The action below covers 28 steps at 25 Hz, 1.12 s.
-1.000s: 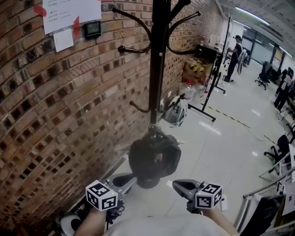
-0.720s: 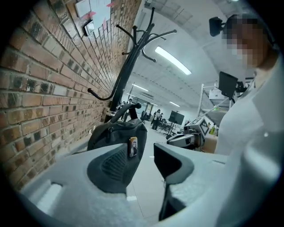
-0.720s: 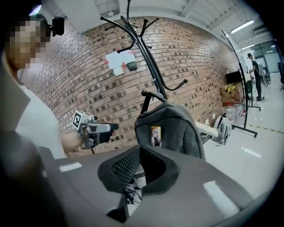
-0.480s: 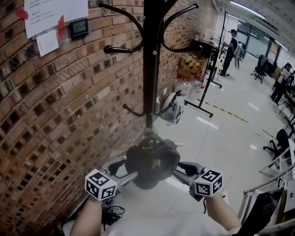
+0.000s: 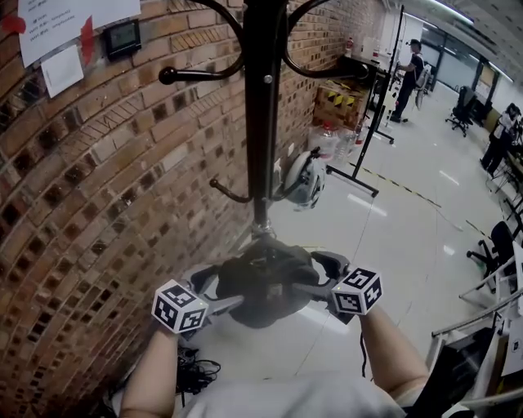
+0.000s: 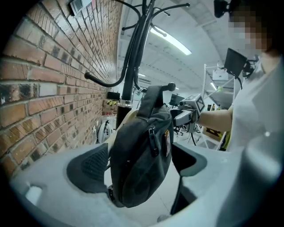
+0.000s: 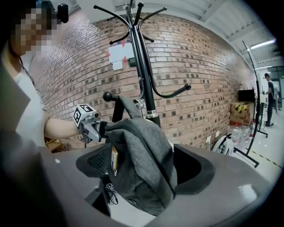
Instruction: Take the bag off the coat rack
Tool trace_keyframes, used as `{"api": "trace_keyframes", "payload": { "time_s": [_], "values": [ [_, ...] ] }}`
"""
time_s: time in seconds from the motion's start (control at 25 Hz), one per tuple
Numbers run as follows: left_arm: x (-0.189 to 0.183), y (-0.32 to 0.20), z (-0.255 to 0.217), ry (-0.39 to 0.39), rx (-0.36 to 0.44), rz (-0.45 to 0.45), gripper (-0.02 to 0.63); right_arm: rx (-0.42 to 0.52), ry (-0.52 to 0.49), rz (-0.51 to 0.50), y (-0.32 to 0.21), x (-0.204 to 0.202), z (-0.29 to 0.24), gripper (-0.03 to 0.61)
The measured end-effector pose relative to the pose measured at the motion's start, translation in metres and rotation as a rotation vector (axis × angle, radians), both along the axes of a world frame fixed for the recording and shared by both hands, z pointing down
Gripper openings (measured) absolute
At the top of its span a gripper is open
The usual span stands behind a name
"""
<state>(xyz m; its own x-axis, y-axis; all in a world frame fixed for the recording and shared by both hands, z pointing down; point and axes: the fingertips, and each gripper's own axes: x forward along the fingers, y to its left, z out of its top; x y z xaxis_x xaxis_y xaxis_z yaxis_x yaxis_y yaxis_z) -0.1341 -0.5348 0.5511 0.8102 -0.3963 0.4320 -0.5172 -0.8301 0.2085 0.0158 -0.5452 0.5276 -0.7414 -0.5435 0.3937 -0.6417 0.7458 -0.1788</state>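
Bag (image 5: 263, 282) between opening left gripper (image 6: 140, 163), opening right gripper (image 7: 143, 166)

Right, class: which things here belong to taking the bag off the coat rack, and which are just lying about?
Job: bag, coat rack, left tongs and right tongs (jaws opening, bag between them).
Lying about: helmet, cardboard box, bottles, papers on wall.

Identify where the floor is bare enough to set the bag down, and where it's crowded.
Bare: the glossy floor right of the bag, between the coat rack and the office chair. Crowded: the strip along the brick wall, with cables, bottles and boxes.
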Motion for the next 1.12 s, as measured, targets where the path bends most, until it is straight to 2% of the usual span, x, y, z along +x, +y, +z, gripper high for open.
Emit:
{"api": "trace_keyframes", "payload": {
  "time_s": [0.08, 0.28, 0.36, 0.44, 0.68, 0.84, 1.12],
  "values": [
    [0.004, -0.004, 0.004, 0.014, -0.009, 0.008, 0.453, -0.006, 0.002, -0.026, -0.004, -0.005, 0.004, 0.448],
    [0.014, -0.008, 0.013, 0.014, -0.004, 0.025, 0.451, 0.003, 0.062, -0.064, -0.013, -0.007, 0.015, 0.445],
    [0.014, -0.009, 0.014, 0.021, 0.007, 0.016, 0.449, 0.013, 0.083, -0.051, -0.017, -0.004, 0.02, 0.398],
    [0.012, -0.011, 0.013, 0.043, 0.004, -0.002, 0.446, 0.002, 0.071, -0.04, -0.018, -0.001, 0.024, 0.383],
    [0.011, -0.015, 0.014, 0.042, 0.004, -0.05, 0.343, -0.015, 0.042, 0.01, -0.017, -0.002, 0.025, 0.306],
    [0.013, -0.016, 0.015, 0.069, -0.018, -0.104, 0.256, -0.023, 0.025, 0.041, -0.014, -0.002, 0.027, 0.251],
    [0.012, -0.011, 0.008, 0.051, -0.043, -0.148, 0.236, -0.086, -0.011, 0.069, -0.007, -0.003, 0.022, 0.218]
  ]
}}
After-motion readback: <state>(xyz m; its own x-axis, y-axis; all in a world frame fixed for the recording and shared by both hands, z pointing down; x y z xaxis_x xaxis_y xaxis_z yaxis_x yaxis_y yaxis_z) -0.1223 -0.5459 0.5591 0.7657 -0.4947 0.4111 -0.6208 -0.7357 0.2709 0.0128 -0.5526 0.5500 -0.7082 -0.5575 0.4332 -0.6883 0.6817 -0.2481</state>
